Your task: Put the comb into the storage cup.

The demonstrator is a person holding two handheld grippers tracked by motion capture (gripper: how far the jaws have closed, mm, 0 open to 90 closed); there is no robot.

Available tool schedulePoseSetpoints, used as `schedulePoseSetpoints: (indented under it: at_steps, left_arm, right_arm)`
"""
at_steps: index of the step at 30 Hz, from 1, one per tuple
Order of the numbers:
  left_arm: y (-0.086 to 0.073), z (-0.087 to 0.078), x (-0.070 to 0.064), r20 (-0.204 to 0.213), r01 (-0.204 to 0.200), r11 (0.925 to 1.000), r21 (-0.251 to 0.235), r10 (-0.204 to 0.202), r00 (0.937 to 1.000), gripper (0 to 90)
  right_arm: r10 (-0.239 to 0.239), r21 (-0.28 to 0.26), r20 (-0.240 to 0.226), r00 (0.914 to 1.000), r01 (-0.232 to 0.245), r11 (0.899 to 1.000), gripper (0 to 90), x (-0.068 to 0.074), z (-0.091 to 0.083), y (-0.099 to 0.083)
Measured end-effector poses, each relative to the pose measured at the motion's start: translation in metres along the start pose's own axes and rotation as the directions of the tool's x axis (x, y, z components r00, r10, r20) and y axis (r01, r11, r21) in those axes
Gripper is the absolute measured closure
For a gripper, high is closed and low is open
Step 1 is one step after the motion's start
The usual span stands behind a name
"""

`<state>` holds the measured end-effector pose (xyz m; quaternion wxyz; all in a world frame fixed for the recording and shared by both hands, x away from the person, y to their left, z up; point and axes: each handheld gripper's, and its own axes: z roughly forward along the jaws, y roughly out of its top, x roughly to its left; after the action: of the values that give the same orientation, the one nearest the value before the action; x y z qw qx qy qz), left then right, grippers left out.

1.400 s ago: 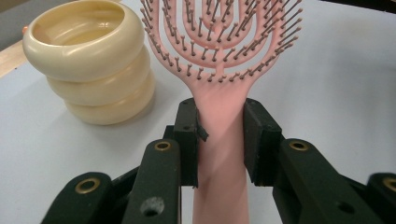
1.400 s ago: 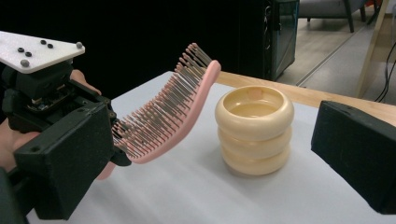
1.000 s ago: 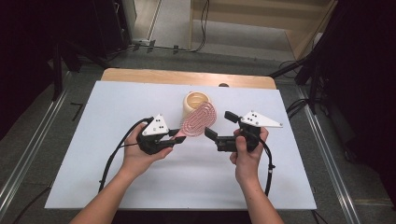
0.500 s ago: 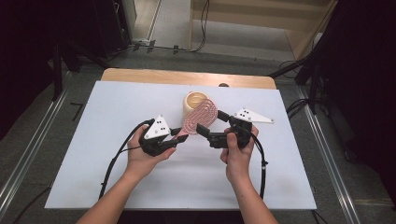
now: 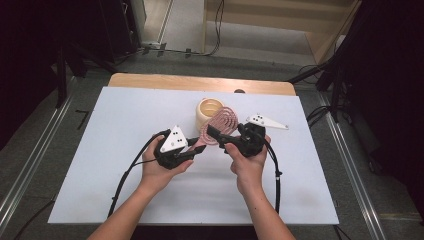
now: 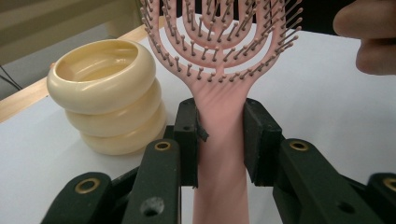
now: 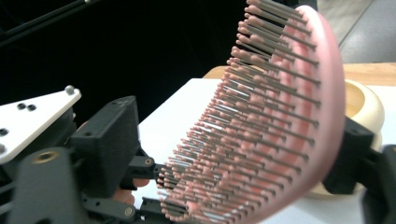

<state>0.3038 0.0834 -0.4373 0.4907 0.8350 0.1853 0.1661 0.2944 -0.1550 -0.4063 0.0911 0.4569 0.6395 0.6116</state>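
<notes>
Near the worktop's middle, just in front of the cup (image 5: 209, 114), the left gripper (image 5: 196, 152) has its jaws clamped on the brush (image 5: 221, 126) handle while the right gripper (image 5: 214, 135), jaws apart around the head, looks ready to close and take it.

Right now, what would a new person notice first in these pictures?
First comes the pink hairbrush, raised above the middle of the white table: the left gripper clamps its handle, while the right gripper has its jaws around the bristled head. Just behind it stands a cream ribbed cup.
</notes>
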Motion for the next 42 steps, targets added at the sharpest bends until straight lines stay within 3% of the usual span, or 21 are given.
schedulePoseSetpoints:
  at_steps: [8,22,28,32,34,36,39,42]
  left_arm:
    - [0.0,0.002,-0.002,-0.003,0.007,0.9999,-0.011,-0.007,1.0,69.9]
    - [-0.004,0.002,-0.002,-0.013,0.006,1.0,-0.001,-0.006,0.9999,69.9]
    - [-0.006,0.003,-0.001,-0.016,0.014,0.9999,-0.009,-0.014,0.9998,69.8]
    - [-0.008,0.004,0.0,-0.011,0.014,0.9999,-0.008,-0.014,0.9998,69.5]
    - [-0.008,0.004,0.001,0.007,0.034,0.9993,-0.014,-0.033,0.9994,68.9]
    - [-0.008,0.003,0.003,0.014,0.056,0.9982,-0.022,-0.056,0.9984,62.5]
    - [-0.007,-0.001,0.007,0.012,0.106,0.9935,-0.042,-0.105,0.9944,39.7]
    - [-0.01,-0.005,0.012,0.036,0.161,0.9849,-0.063,-0.159,0.9866,21.7]
  right_arm:
    - [0.069,-0.013,0.033,0.9971,-0.069,0.998,29.1,-0.001,0.003,-0.002]
    - [0.175,-0.024,0.03,0.9841,-0.174,0.984,48.4,-0.007,0.009,-0.01]
    - [0.189,-0.035,-0.01,0.982,-0.189,0.981,58.6,-0.009,0.01,-0.011]
    - [0.216,-0.04,-0.029,0.976,-0.217,0.975,61.4,-0.01,0.01,-0.011]
    - [0.217,-0.038,-0.04,0.9754,-0.218,0.975,61.7,-0.01,0.01,-0.01]
    - [0.203,-0.033,-0.04,0.9784,-0.204,0.978,61.9,-0.009,0.009,-0.01]
    - [0.18,-0.023,-0.032,0.9831,-0.181,0.983,61.9,-0.009,0.009,-0.011]
    - [0.151,-0.024,-0.041,0.9876,-0.153,0.988,62.0,-0.008,0.009,-0.011]
